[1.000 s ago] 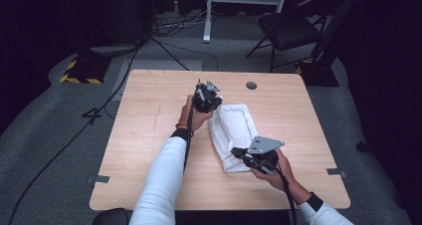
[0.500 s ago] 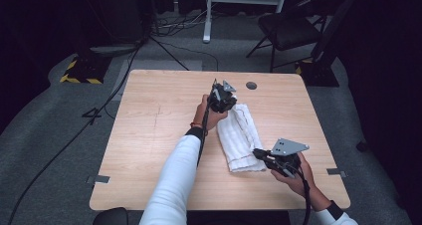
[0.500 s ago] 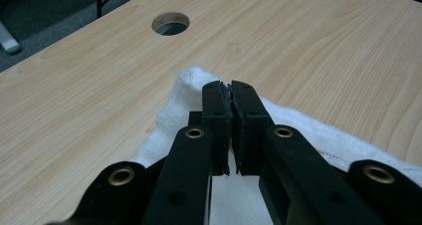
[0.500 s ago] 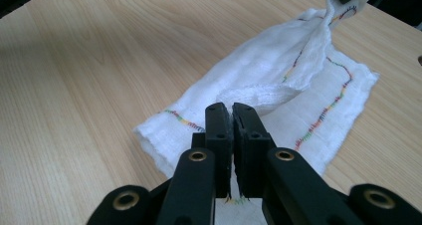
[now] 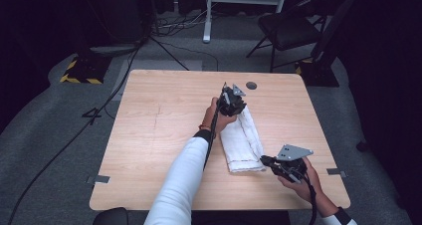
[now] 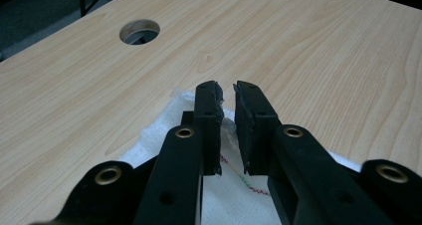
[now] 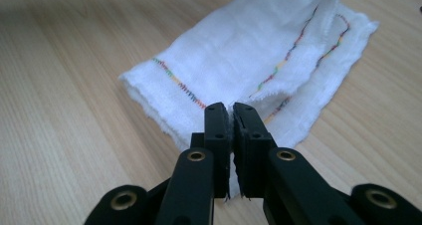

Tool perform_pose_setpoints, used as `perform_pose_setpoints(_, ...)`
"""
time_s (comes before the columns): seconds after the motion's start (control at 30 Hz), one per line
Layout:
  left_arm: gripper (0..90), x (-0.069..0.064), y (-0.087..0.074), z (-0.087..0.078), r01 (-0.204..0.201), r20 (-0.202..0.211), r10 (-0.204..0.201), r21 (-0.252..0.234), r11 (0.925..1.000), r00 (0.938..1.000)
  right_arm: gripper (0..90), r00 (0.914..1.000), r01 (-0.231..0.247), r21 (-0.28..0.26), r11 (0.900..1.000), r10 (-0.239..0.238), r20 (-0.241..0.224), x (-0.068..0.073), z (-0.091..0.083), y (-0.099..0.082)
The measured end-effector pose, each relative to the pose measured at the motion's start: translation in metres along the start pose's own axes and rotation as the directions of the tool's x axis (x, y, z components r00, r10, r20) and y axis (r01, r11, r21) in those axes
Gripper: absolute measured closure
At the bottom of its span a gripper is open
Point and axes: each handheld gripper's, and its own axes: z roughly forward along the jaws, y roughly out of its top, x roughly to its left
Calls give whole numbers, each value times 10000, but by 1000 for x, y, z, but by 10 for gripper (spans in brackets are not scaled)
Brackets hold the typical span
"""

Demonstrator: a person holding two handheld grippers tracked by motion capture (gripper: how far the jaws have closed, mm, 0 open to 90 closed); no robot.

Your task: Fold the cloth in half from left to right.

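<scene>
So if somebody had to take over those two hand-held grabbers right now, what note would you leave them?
Left gripper: at the far end of the white cloth; its jaws have just been opening, a bit of cloth edge between the fingers.
Right gripper: shut on the cloth's near corner.
Cloth: folded into a narrow strip on the wooden table, right of centre.
Done: folded lengthwise.
Left: probably let go, then fold it shorter or smooth it.

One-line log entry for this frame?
left gripper: fingers parting, cloth edge between | right gripper: shut on cloth corner | cloth: folded, on table
</scene>
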Motion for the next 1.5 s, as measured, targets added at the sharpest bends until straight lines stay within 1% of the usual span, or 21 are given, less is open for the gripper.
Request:
perform_pose_setpoints(0.1, 670, 1, 2, -3, 170, -185, -173, -190, 9997, 9997, 847, 10000, -90, 195, 9998, 91, -29, 1, -1, -6)
perform_pose_setpoints(0.17, 582, -1, 3, -8, 258, -62, -259, -202, 9995, 9996, 846, 9999, -148, 349, 9993, 150, -66, 1, -3, -10)
perform_pose_setpoints(0.27, 438, -5, 0, -21, 52, -178, -53, -99, 9999, 9998, 844, 9995, -278, 547, 9981, 285, -115, 0, -6, -18)
perform_pose_setpoints(0.33, 355, -7, -7, -31, -25, -188, 27, 93, 10000, 9998, 826, 9990, -396, 697, 9968, 408, -157, -2, -7, -22)
perform_pose_setpoints(0.43, 295, -12, -23, -47, -180, 51, 179, 319, 9993, 9998, 761, 9991, -413, 653, 9970, 412, 36, -3, -10, -24)
perform_pose_setpoints(0.5, 254, -19, -41, -58, -376, 464, 347, 647, 9972, 9983, 694, 9979, -571, 516, 9970, 555, 323, -6, -12, -22)
perform_pose_setpoints(0.53, 247, -23, -50, -62, -485, 650, 438, 741, 9961, 9969, 661, 9965, -713, 355, 9968, 696, 469, -9, -13, -21)
perform_pose_setpoints(0.63, 233, -37, -73, -69, -784, 692, 704, 1216, 9895, 9951, 570, 9922, -992, 5, 9951, 988, 760, -18, -12, -16)
perform_pose_setpoints(0.7, 223, -46, -84, -72, -859, 768, 763, 1313, 9876, 9941, 524, 9912, -1139, -126, 9934, 1145, 665, -24, -7, -12)
perform_pose_setpoints(0.73, 223, -50, -88, -73, -892, 935, 768, 1367, 9866, 9927, 512, 9932, -989, -52, 9951, 990, 609, -26, -2, -9)
perform_pose_setpoints(0.8, 238, -58, -95, -74, -945, 1111, 788, 1435, 9851, 9907, 483, 9956, -436, 314, 9986, 408, 849, -30, 9, -6)
perform_pose_setpoints(0.87, 260, -67, -101, -73, -1065, 1328, 855, 1601, 9813, 9874, 470, 9971, -103, 503, 9987, 65, 755, -35, 19, -4)
perform_pose_setpoints(0.97, 260, -77, -106, -68, -1518, 1334, 1276, 1913, 9697, 9828, 447, 9986, -133, 703, 9974, 97, 521, -44, 32, -4)
perform_pose_setpoints(1.0, 259, -80, -108, -65, -1704, 1271, 1467, 2022, 9644, 9810, 438, 9992, -270, 780, 9966, 246, 325, -47, 36, -4)
perform_pose_setpoints(1.03, 260, -81, -109, -64, -1765, 1265, 1526, 2069, 9623, 9802, 434, 9994, -349, 905, 9953, 342, 96, -49, 40, -5)
perform_pose_setpoints(1.07, 261, -81, -111, -63, -1615, 1268, 1377, 2022, 9659, 9823, 430, 9994, -332, 1045, 9940, 328, 51, -50, 43, -6)
perform_pose_setpoints(1.13, 263, -78, -112, -63, -1405, 1395, 1129, 2066, 9683, 9838, 430, 9994, -305, 1233, 9919, 320, -101, -49, 47, -7)
perform_pose_setpoints(1.23, 266, -76, -117, -65, -1221, 1460, 946, 1928, 9736, 9847, 434, 9986, -461, 1259, 9910, 491, -210, -49, 48, -8)
perform_pose_setpoints(1.33, 270, -75, -120, -67, -1135, 1528, 841, 1959, 9740, 9847, 450, 9976, -556, 1251, 9906, 603, -346, -48, 48, -10)
perform_pose_setpoints(1.4, 306, -76, -122, -70, -1102, 1586, 804, 1892, 9757, 9841, 468, 9975, -576, 1221, 9909, 622, -343, -46, 48, -11)
perform_pose_setpoints(1.5, 310, -76, -124, -74, -1176, 1630, 860, 1955, 9736, 9829, 474, 9980, -425, 1257, 9912, 481, -418, -39, 46, -11)
